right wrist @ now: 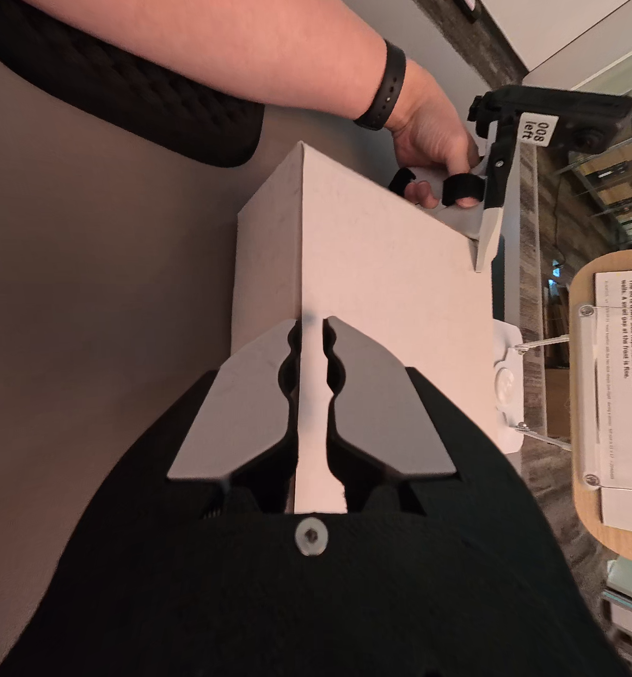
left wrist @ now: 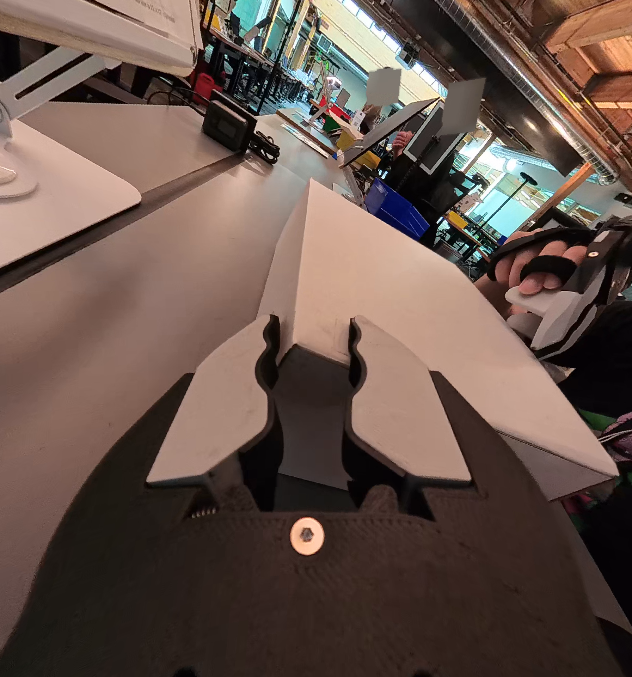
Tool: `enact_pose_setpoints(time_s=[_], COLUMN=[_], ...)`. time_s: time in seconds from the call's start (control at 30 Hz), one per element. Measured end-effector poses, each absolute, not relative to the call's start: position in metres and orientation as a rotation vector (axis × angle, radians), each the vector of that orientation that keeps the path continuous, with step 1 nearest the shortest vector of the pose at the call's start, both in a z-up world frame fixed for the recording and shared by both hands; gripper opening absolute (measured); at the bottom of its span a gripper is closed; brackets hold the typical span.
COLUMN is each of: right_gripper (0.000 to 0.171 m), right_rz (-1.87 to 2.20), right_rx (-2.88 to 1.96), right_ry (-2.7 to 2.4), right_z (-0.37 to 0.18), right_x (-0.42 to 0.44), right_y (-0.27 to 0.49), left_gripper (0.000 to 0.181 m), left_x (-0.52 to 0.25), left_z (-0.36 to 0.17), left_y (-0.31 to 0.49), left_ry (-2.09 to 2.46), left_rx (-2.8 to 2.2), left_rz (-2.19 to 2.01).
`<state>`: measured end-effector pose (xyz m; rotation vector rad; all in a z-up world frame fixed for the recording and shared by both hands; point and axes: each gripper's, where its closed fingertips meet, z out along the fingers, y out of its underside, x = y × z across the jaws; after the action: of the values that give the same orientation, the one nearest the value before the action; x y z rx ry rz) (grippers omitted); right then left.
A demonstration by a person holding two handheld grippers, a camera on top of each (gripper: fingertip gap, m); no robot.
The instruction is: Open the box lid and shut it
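Observation:
A white cardboard box (left wrist: pixel 380 278) stands on the grey table (left wrist: pixel 105 366). My left gripper (left wrist: pixel 312 324) is closed in on the near corner of its lid, which fills the gap between the fingers. A dark gap shows under that corner. In the right wrist view the box (right wrist: pixel 380 249) runs away from me, and my right gripper (right wrist: pixel 312 322) is nearly shut, pinching a thin lid edge along the box's long side. At the far corner one finger (right wrist: pixel 486 238) of the left gripper lies on the box. The inside of the box is hidden.
A white monitor stand base (left wrist: pixel 50 205) and a small black device (left wrist: pixel 226 124) sit on the table to the left. A wooden board with a paper sheet (right wrist: pixel 607 403) stands beyond the box. The person's forearm (right wrist: pixel 233 55) reaches over the table. Blue bins (left wrist: pixel 395 208) stand behind.

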<state>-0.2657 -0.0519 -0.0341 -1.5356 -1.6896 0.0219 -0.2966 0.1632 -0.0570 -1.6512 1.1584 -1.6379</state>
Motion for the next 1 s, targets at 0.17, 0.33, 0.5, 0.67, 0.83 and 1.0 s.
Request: enact_pose_setpoints(time_s=[0.17, 0.33, 0.5, 0.67, 0.83, 1.0], right_gripper=[0.011, 0.017, 0.023, 0.023, 0.022, 0.024], right_rz=[-0.035, -0.027, -0.02, -0.004, 0.029, 0.014], right_rx=[-1.471, -1.426, -1.452, -1.407, -1.388, -1.366], right_ry=[-1.66, -1.656, -1.701, -1.662, -1.593, -1.572], right_z=[-0.024, -0.026, -0.046, -0.047, -0.041, -0.036], right_x=[-0.265, -0.266, -0.27, -0.285, -0.293, -0.293], right_y=[-0.048, -0.046, -0.044, -0.043, -0.041, -0.039], left_gripper=[0.035, 0.034, 0.031, 0.031, 0.03, 0.03], left_x=[-0.298, -0.299, -0.3, -0.3, -0.3, -0.301], left_z=[-0.056, -0.056, -0.054, -0.054, -0.055, -0.055], left_y=[0.165, 0.167, 0.17, 0.17, 0.17, 0.171], left_ry=[1.152, 1.141, 1.13, 1.124, 1.117, 1.111], left_rx=[-1.648, -1.671, -1.674, -1.674, -1.676, -1.679], left_rz=[-1.629, -1.622, -1.591, -1.595, -1.602, -1.604])
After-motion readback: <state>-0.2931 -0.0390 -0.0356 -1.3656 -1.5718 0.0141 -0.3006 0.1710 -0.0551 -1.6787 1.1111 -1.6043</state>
